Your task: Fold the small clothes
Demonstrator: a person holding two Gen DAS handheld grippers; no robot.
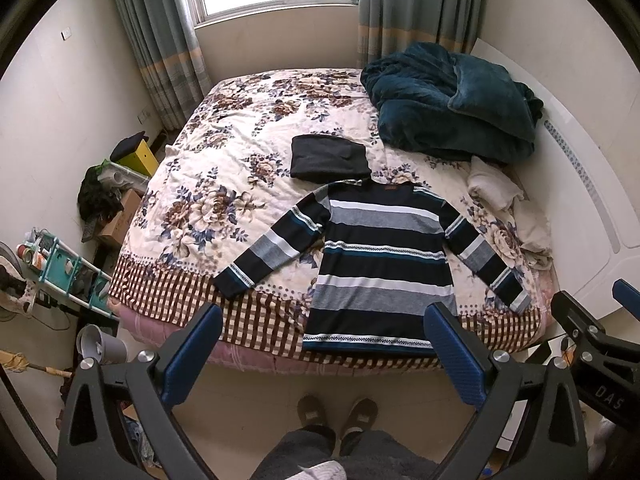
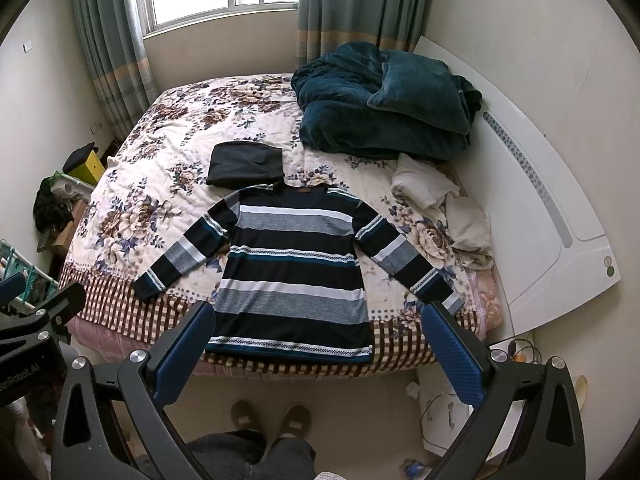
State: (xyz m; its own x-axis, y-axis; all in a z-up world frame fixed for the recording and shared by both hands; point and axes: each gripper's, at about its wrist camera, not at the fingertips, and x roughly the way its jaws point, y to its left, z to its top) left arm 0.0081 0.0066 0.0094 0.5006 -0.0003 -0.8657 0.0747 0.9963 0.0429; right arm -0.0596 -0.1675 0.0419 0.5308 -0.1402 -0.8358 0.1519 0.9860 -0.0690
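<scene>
Your left gripper [image 1: 324, 344] has jaws spread wide, nothing between them, touching nothing; it's held off the near edge of the bed [image 1: 224, 152]. Right gripper [image 2: 318, 342]: same, jaws wide apart and empty, also clear of the bed.

Striped sweater [image 1: 380, 264] lies flat on the floral bedspread, sleeves angled out to both sides, hem at the near edge facing you. A folded dark garment [image 1: 328, 158] sits just past its collar, touching or nearly so (can't tell which). A teal blanket [image 1: 452, 108] is heaped at the far right, with crumpled cream cloth [image 1: 496, 188] beside it.

View differences: left wrist shows a teal rack [image 1: 68, 276] and a grey cup [image 1: 100, 346] on the floor at left, plus a cardboard box [image 1: 120, 220] with dark clothes piled by it. Right wrist shows the whole white headboard [image 2: 560, 208] and cables on the floor at right. Your slippers [image 2: 272, 420] show in both.
</scene>
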